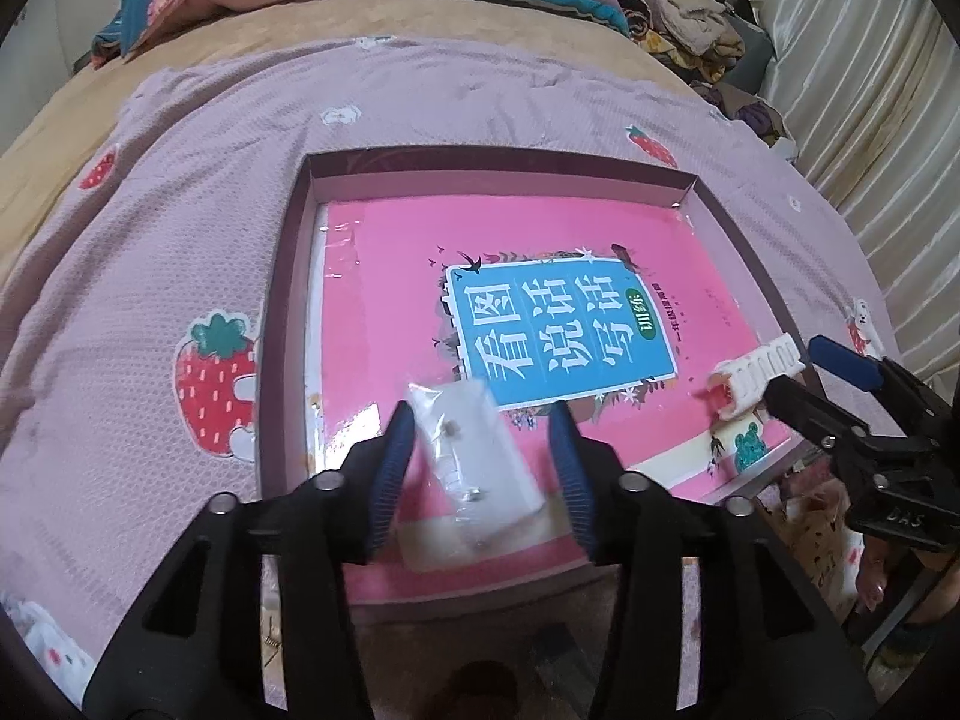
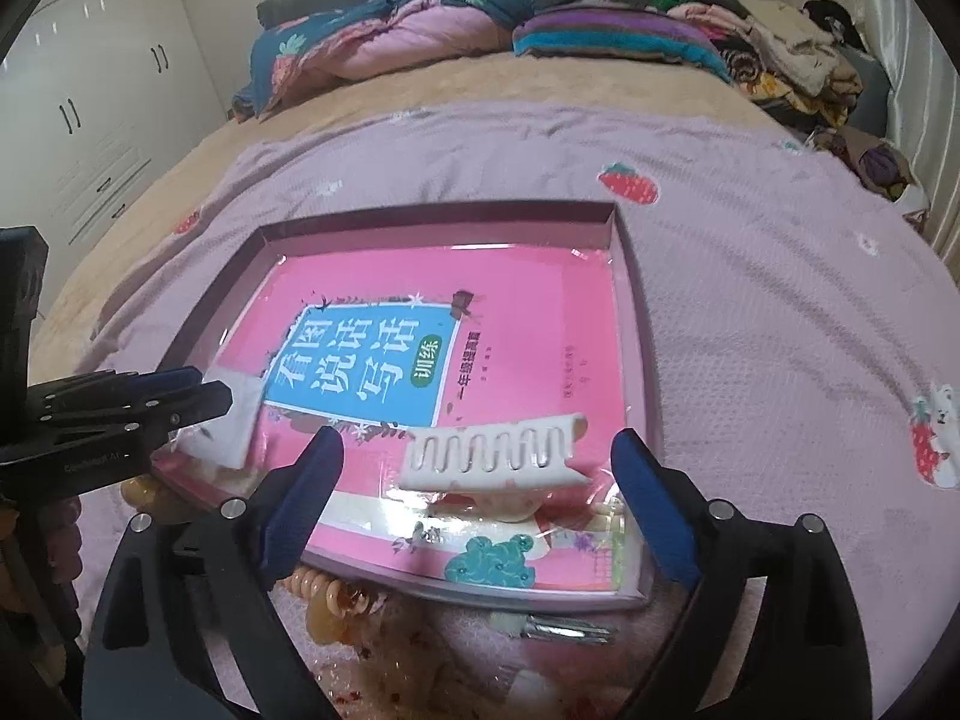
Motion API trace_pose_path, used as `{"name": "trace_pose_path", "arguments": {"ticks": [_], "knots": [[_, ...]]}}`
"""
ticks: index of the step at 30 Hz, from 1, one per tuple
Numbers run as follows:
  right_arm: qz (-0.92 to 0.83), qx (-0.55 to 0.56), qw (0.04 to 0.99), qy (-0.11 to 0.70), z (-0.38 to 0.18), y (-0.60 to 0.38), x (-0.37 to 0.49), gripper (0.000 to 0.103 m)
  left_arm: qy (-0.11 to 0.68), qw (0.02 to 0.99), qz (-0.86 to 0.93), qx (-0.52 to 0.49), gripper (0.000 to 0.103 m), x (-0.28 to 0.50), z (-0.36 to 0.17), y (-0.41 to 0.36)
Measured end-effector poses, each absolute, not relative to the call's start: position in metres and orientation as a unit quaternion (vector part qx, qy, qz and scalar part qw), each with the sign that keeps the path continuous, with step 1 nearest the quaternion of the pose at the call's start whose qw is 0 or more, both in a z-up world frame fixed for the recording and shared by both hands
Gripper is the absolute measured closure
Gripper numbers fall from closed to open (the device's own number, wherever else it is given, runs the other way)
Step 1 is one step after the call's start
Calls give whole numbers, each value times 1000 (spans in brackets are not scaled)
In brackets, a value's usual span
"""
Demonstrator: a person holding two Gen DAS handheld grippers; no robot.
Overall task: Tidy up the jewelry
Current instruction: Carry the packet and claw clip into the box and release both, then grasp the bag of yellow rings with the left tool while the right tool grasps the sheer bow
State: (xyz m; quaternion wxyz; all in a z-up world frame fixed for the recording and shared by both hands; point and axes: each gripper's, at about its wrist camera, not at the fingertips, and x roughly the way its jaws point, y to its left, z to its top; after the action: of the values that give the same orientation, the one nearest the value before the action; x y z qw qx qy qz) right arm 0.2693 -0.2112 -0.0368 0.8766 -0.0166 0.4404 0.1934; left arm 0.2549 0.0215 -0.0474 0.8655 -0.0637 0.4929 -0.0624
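A shallow mauve tray (image 1: 282, 324) (image 2: 636, 324) lies on the bed and holds a pink book (image 1: 384, 276) (image 2: 540, 300). A small clear bag of earrings (image 1: 474, 450) lies on the book between the open jaws of my left gripper (image 1: 483, 468); the fingers do not touch it. In the right wrist view the bag (image 2: 231, 420) sits beside the left gripper (image 2: 198, 393). A white hair claw clip (image 2: 492, 453) (image 1: 759, 375) lies on the book between the open jaws of my right gripper (image 2: 480, 492), which also shows at the left wrist view's right edge (image 1: 804, 369).
A purple strawberry-print blanket (image 1: 180, 210) (image 2: 780, 300) covers the bed. Folded quilts (image 2: 390, 42) and a heap of clothes (image 2: 780, 60) lie at the far end. Spiral hair ties (image 2: 324, 594), a metal clip (image 2: 570, 627) and other trinkets lie just before the tray's near edge.
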Motion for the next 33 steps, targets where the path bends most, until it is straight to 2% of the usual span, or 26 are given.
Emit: {"name": "trace_pose_path", "arguments": {"ticks": [2,4,9,14,25,33], "knots": [[191,-10,879,436,-30,-217,264,11,489,867,-63,-68,57,250,-43,23],[189,-1,885,426,-19,-224,256,9,483,871,-63,-70,49,243,-36,24],[183,9,899,397,9,-239,236,6,463,881,-57,-78,22,226,-13,28],[180,11,912,368,36,-250,213,5,436,895,-48,-79,10,209,14,30],[186,16,926,327,75,-262,165,5,395,913,-58,-83,10,170,53,29],[191,17,928,320,78,-264,139,5,387,916,-65,-84,10,142,57,26]]}}
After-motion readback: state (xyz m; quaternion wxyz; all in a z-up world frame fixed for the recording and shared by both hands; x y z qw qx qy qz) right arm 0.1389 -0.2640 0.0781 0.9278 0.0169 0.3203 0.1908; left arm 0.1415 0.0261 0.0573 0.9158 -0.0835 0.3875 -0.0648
